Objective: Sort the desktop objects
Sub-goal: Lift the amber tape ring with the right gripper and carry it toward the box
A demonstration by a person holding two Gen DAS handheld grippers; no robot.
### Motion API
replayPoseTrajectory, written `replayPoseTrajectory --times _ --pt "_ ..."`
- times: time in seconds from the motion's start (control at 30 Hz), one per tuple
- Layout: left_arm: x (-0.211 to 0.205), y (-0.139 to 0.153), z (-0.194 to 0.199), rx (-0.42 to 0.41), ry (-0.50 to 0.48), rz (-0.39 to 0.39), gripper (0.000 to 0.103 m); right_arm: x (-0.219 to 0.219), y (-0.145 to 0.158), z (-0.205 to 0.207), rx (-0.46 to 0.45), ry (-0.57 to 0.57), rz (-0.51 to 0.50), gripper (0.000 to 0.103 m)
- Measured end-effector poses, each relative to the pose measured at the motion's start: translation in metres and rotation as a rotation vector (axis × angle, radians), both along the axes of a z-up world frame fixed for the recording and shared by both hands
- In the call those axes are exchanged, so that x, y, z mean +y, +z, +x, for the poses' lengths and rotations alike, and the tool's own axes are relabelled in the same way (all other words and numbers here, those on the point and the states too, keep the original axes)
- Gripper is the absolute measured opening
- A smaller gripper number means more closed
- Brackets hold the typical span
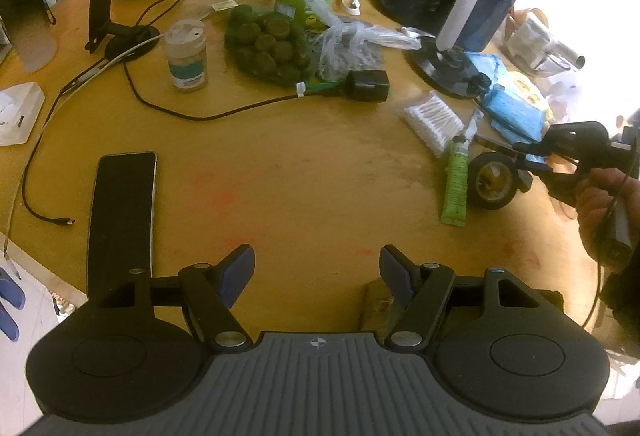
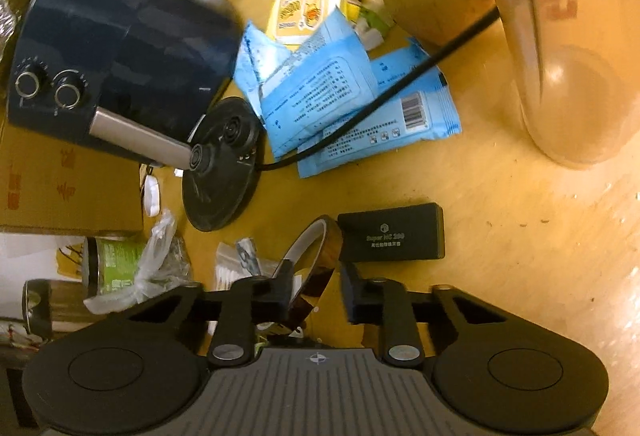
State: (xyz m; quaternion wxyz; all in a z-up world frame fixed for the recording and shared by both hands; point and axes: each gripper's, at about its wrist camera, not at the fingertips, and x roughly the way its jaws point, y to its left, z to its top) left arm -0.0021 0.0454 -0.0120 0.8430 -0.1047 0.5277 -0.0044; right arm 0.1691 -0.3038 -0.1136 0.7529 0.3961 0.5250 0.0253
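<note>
A: Table top [image 1: 304,164] noted as yellow-tan wood with faint red smears; phone [image 1: 122,212] black, silver-edged, at near left.

B: Air fryer [image 2: 120,48] recorded as dark navy, silver handle and dial rings. Wipe packs [image 2: 340,100] pale blue with white panels, a black barcode on one.

A: Tube [image 1: 455,184] green; tape roll [image 2: 312,276] amber-brown, translucent; case [image 2: 394,238] matte black, white lettering.

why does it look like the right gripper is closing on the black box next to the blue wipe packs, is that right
Not quite. In the right wrist view the right gripper has its fingers around the roll of amber tape, not the black box, which lies untouched just beyond on the table. The blue wipe packs do lie further out beyond the box.
</note>
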Motion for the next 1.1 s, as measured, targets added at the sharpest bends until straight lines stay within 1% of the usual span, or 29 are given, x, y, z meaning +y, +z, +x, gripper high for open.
replayPoseTrajectory --times 0.13,0.2,0.27,0.47,0.67,0.87,1.1 --pt "0.000 0.000 0.000 0.001 -0.005 -0.001 0.069 0.001 0.002 0.000 -0.022 -0.007 0.008 0.019" --pt "-0.001 0.000 0.000 0.000 -0.010 -0.003 0.069 0.001 0.005 0.000 -0.041 0.001 0.016 0.015" --pt "-0.002 0.000 0.000 -0.001 -0.016 -0.004 0.069 0.001 0.009 0.002 -0.068 0.017 0.024 0.013" --pt "-0.006 0.001 0.001 -0.008 -0.031 -0.007 0.069 0.001 0.022 0.001 -0.127 0.059 0.018 0.013" --pt "-0.008 0.003 0.001 -0.016 -0.041 -0.008 0.069 0.000 0.035 -0.005 -0.182 0.104 -0.024 0.013" --pt "-0.010 0.004 0.001 -0.024 -0.054 -0.009 0.069 0.005 0.051 -0.015 -0.256 0.178 -0.119 0.013" --pt "-0.013 0.005 0.001 -0.030 -0.071 -0.014 0.069 0.018 0.071 -0.032 -0.359 0.304 -0.313 0.013"
